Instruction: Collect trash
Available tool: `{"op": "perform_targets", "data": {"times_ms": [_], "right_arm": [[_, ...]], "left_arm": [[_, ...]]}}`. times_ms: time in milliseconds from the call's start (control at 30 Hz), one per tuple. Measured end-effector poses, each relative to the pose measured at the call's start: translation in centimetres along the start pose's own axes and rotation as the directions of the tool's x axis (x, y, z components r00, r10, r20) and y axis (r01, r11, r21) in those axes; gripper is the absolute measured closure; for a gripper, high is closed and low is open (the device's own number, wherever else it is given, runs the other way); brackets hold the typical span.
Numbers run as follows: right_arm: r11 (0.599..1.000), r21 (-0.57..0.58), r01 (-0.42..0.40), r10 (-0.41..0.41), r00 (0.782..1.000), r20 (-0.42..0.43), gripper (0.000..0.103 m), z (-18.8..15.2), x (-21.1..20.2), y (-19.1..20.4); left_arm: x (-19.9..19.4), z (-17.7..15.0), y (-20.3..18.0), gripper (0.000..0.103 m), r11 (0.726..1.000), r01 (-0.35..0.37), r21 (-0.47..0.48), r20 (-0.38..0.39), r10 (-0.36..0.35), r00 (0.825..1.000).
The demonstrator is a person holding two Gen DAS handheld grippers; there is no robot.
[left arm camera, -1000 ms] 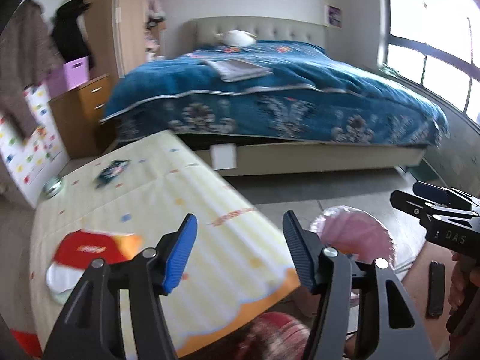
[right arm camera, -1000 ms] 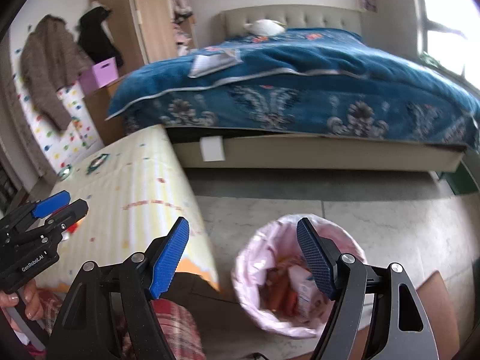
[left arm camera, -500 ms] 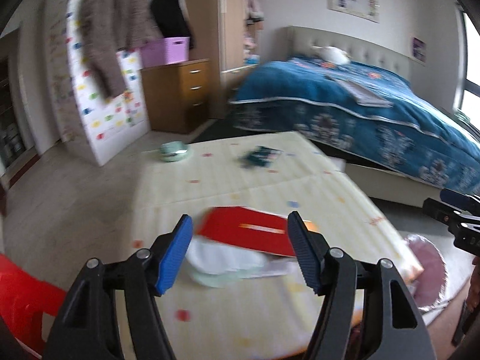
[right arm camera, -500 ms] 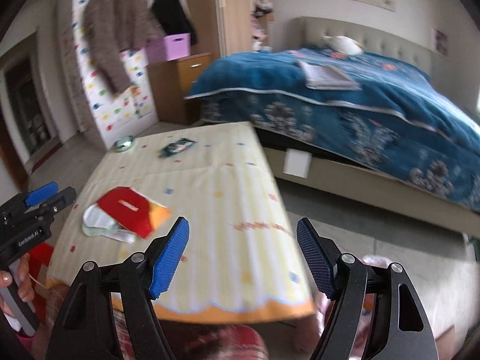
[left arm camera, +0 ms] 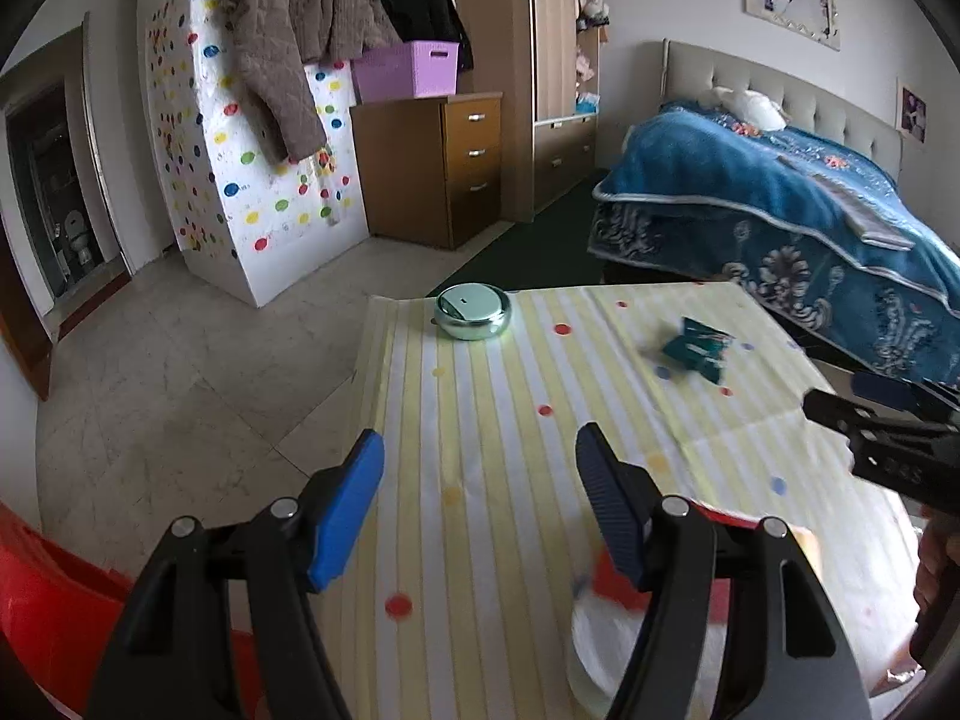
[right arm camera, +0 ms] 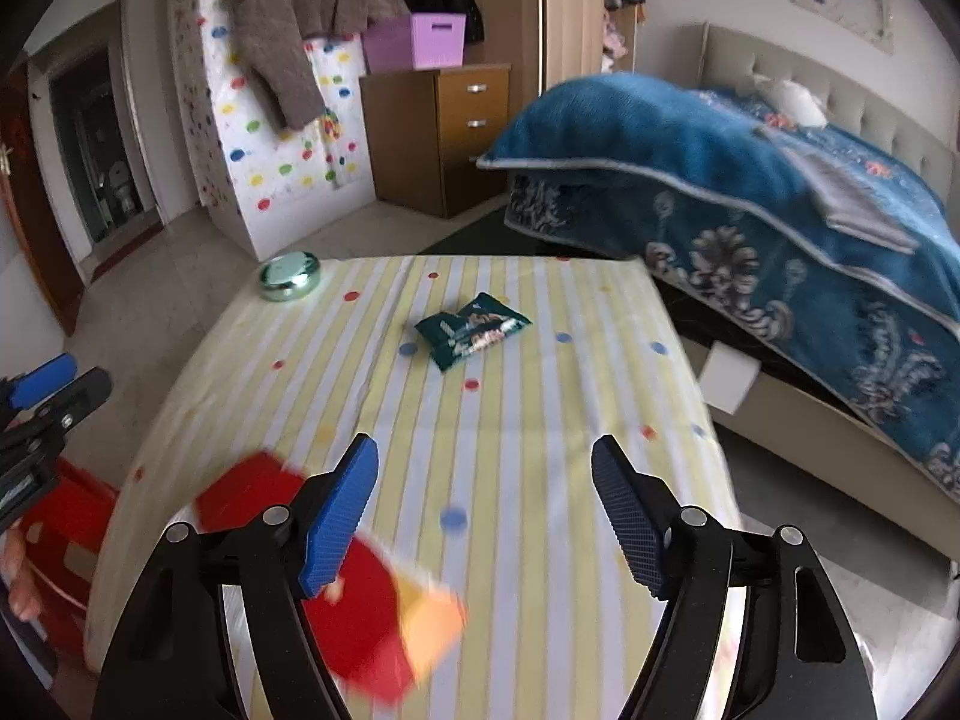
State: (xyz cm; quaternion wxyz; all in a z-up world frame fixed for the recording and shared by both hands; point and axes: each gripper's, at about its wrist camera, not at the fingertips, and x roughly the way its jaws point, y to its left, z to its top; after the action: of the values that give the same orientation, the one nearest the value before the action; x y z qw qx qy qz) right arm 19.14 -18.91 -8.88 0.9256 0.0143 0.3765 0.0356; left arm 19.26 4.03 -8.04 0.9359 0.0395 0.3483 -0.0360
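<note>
Looking along the left gripper (left arm camera: 480, 498): jaws apart, empty, over a striped tabletop (left arm camera: 498, 420); green wrapper (left arm camera: 696, 351) near the far right edge, round tin (left arm camera: 473, 311) at the far left corner. Looking along the right gripper (right arm camera: 485, 510): jaws closing, empty; red packet (right arm camera: 354, 594) near the front left edge, blurred.

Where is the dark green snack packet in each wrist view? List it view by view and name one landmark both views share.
Left wrist view: the dark green snack packet lies right of centre on the striped tablecloth, blurred, near the far right edge.
Right wrist view: the packet lies near the picture's centre, sharper.
Shared landmark: the round metal tin at the table's far left corner.
</note>
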Motion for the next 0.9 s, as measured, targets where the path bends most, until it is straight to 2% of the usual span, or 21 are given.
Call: {"op": "perform_targets", "data": {"times_ms": [67,200,400,567,733,800,900], "right_arm": [[1.0,0.006,-0.004,0.004,1.0,-0.013,0.036,1.1,1.9,0.2],[1.0,0.025,-0.009,0.01,0.999,-0.038,0.036,3.5,6.3,0.6],[0.998,0.036,0.054,-0.052,0.997,-0.056,0.035,5.6,10.7,0.9],[0.995,0.041,0.089,-0.085,0.992,-0.094,0.035,6.1,13.0,1.2],[0.996,0.048,0.076,-0.068,0.988,-0.135,0.037,5.8,13.2,0.2],[0.996,0.055,0.066,-0.057,0.987,-0.151,0.042,5.2,13.0,0.0],[0.998,0.054,0.044,-0.036,0.988,-0.15,0.066,4.1,11.8,-0.6]], "left_arm": [[1.4,0.4,0.3,0.038,1.0,-0.003,-0.001,-0.011,0.003,1.0],[4.3,1.2,0.9,0.038,1.0,-0.008,-0.011,-0.036,0.008,0.999],[6.8,1.2,0.6,0.038,1.0,0.005,-0.009,-0.072,-0.006,0.997],[7.7,1.2,0.3,0.038,1.0,0.026,-0.001,-0.089,-0.026,0.996],[7.5,0.8,-0.4,0.038,0.999,0.048,0.005,-0.1,-0.047,0.994],[7.2,0.4,-0.5,0.038,0.999,0.052,0.001,-0.105,-0.052,0.993],[6.5,-0.2,-0.6,0.038,0.998,0.059,-0.009,-0.114,-0.06,0.992]]}}
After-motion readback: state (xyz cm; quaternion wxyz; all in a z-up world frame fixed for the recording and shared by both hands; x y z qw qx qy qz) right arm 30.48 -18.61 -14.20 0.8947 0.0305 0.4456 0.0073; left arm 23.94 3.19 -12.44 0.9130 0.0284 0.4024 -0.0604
